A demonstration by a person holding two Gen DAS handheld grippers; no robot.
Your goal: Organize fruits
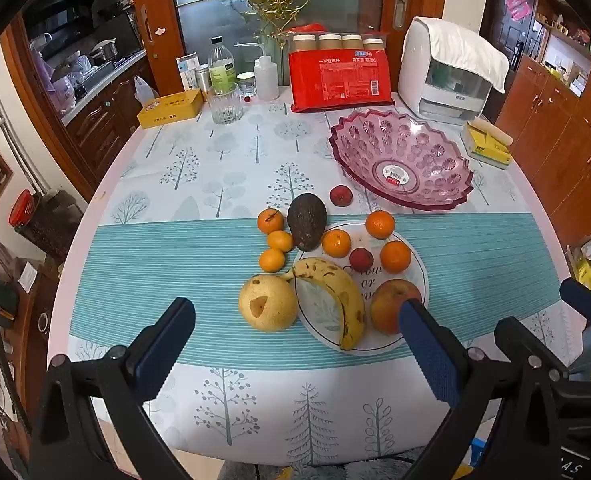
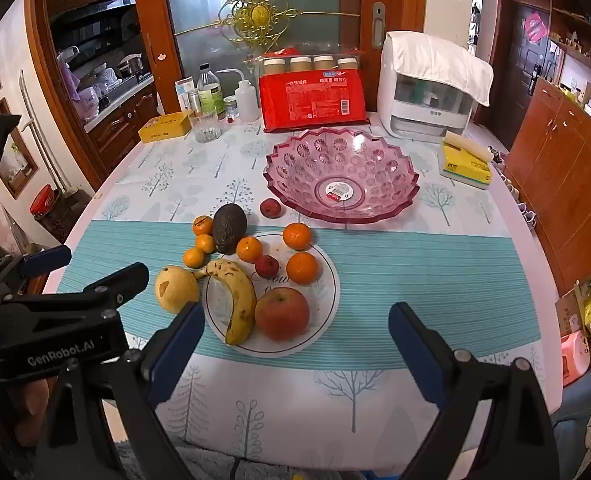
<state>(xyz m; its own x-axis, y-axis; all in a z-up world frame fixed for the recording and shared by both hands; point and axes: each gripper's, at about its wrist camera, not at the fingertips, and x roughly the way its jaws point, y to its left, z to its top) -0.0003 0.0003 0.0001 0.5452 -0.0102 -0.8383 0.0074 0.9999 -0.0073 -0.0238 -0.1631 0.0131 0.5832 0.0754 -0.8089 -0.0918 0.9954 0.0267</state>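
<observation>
Fruit lies loose on the teal-striped tablecloth: a yellow pear (image 1: 267, 307) (image 2: 176, 289), a spotted banana (image 1: 337, 296) (image 2: 237, 300), a red apple (image 1: 391, 304) (image 2: 281, 313), a dark avocado (image 1: 306, 221) (image 2: 229, 228), several mandarins (image 1: 336, 243) (image 2: 302, 267) and two small red fruits (image 1: 340, 195) (image 2: 270, 208). Behind them stands an empty pink glass bowl (image 1: 401, 158) (image 2: 341, 174). My left gripper (image 1: 295, 328) hangs open above the near fruit. My right gripper (image 2: 295, 334) is open too, nothing between its fingers. The left gripper's body (image 2: 55, 312) shows at the left of the right wrist view.
Along the table's back stand a drinking glass (image 1: 225, 104), bottles (image 1: 221, 66), a yellow box (image 1: 170, 109), a red pack of paper cups (image 1: 339, 78), a white appliance (image 1: 447, 72) and a yellow tissue pack (image 2: 465, 162). Wooden cabinets (image 2: 567, 168) stand to the right.
</observation>
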